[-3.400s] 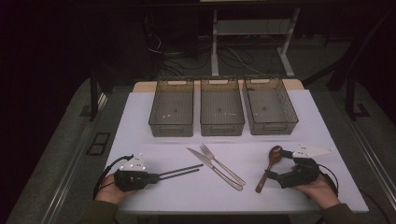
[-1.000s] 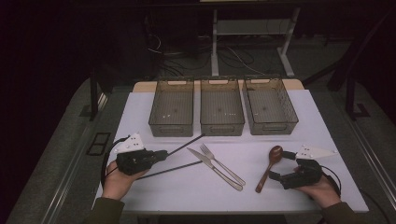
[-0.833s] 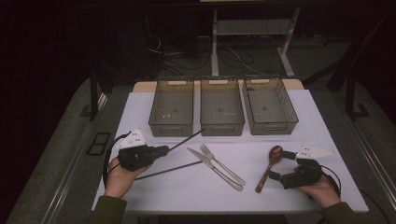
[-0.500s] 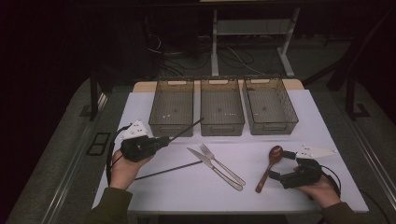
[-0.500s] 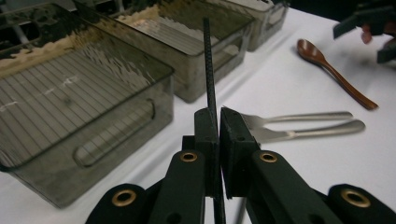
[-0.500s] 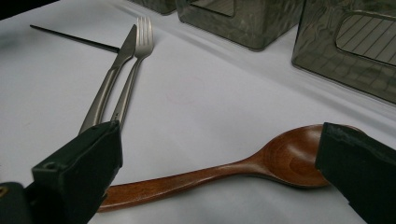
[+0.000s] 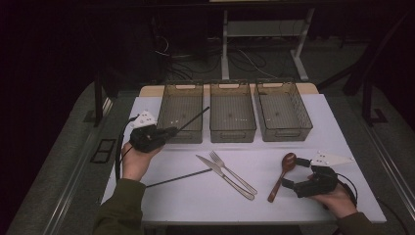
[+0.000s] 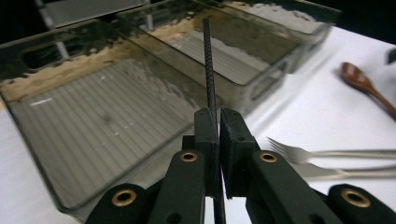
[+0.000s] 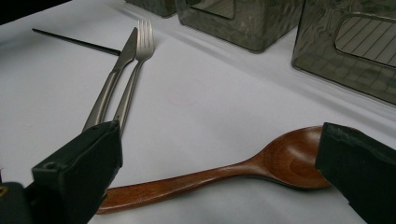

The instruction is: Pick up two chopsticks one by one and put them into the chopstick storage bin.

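White tabletop [image 7: 303,147]; thin black chopstick [image 7: 194,118] in left claw [image 7: 172,131]

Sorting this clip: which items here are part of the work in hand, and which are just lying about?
In hand:
- left gripper, shut on a black chopstick
- left bin, which that stick points over
- right gripper, open around the wooden spoon

Lying about:
- second chopstick on the table
- knife and fork
- middle bin and right bin
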Demonstrator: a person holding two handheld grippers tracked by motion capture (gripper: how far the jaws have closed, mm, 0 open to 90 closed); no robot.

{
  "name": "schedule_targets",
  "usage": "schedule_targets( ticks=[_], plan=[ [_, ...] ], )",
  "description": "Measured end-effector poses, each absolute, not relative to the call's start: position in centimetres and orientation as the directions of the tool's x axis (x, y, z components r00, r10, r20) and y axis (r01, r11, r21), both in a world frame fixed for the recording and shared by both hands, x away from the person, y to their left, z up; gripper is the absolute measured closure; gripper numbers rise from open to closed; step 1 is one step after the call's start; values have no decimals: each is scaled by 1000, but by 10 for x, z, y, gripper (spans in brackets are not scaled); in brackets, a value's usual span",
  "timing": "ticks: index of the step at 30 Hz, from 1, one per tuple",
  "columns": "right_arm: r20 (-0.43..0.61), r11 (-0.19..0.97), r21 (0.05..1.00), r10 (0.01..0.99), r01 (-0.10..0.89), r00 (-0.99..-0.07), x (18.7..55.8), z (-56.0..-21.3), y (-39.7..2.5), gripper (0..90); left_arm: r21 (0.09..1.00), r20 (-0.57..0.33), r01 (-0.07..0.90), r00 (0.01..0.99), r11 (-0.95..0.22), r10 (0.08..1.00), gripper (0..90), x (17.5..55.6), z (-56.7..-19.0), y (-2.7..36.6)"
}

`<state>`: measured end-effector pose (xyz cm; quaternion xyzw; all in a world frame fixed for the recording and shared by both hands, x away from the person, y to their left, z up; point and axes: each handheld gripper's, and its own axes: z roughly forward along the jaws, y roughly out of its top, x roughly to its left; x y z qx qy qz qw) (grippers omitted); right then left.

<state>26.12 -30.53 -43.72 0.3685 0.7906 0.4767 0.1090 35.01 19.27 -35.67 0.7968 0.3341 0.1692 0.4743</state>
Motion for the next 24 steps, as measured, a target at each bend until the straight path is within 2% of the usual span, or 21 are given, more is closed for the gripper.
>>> schedule_targets(
  ticks=[12,24],
  plan=[
    [177,274,836,687,476,-704,261,-437,-306,1,863,-45,409,648,-298,760,853,396,-343,189],
    [174,273,838,687,472,-706,261,-436,-307,1,801,-33,507,567,-317,823,853,445,-353,181]
  ],
)
